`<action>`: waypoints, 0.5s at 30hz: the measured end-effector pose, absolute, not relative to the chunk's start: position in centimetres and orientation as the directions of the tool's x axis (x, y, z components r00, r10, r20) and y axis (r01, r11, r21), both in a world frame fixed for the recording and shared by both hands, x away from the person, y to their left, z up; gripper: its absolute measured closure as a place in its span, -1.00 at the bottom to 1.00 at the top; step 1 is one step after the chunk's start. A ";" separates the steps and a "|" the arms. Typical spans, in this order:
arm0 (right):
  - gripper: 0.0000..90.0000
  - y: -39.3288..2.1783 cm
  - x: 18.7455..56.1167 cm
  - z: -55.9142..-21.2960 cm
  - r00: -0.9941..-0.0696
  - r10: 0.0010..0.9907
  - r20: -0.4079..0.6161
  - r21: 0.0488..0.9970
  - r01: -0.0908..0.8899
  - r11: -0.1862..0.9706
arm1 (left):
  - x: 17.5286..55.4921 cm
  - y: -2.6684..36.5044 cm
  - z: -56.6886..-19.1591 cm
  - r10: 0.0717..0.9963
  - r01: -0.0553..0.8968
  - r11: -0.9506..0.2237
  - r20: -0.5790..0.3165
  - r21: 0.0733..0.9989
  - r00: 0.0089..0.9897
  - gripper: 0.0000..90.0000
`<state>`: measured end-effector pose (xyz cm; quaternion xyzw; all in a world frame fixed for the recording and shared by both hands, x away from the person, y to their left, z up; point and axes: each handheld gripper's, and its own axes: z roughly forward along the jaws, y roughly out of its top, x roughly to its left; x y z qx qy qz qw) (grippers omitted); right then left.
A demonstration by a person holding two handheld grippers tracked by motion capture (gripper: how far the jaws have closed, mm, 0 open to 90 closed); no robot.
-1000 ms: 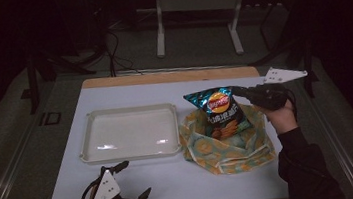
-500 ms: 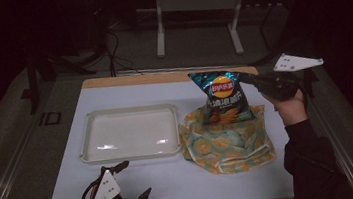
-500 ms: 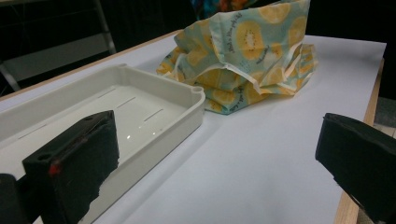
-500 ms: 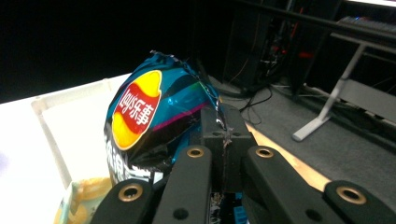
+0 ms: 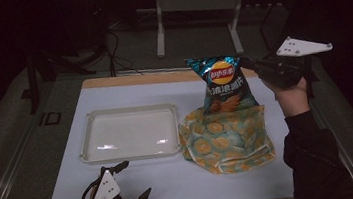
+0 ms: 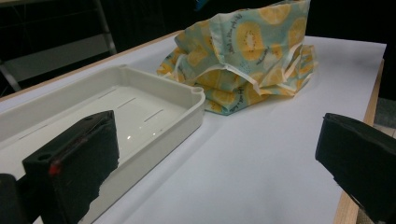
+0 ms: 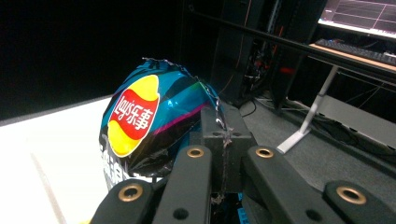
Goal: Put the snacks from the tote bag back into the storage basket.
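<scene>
The right tool [image 5: 247, 65] is clenched on the chip bag's [image 5: 224, 85] sealed edge, a pinch the right gripper view shows close up. The bag hangs above the patterned cloth bag [image 5: 227, 139]. The left tool [image 5: 133, 185] rests released, the tray [image 6: 154, 116] just ahead.

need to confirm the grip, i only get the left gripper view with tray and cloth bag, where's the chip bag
Observer: The chip bag hangs above the cloth bag, lifted by the right tongs.
Operator: tongs closed on it?
Observer: Yes, shut on its crimped side edge.
Operator: is it clear of the cloth bag?
Observer: In the high view its bottom overlaps the cloth bag's rim; touching or not, I cannot tell.
</scene>
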<state>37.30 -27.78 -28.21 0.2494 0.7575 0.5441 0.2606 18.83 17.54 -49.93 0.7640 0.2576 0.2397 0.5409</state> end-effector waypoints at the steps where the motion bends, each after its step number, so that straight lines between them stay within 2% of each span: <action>1: 1.00 -27.5 37.3 -28.0 -0.739 0.662 -0.125 0.955 0.092 0.283 | 18.8 17.6 -49.9 0.654 0.133 -0.282 0.089 0.950 0.752 -1.00; 15: 1.00 -21.8 36.7 -26.8 -0.754 0.644 -0.132 0.961 0.062 0.270 | 18.6 17.6 -49.8 0.657 0.119 -0.291 0.108 0.949 0.746 -1.00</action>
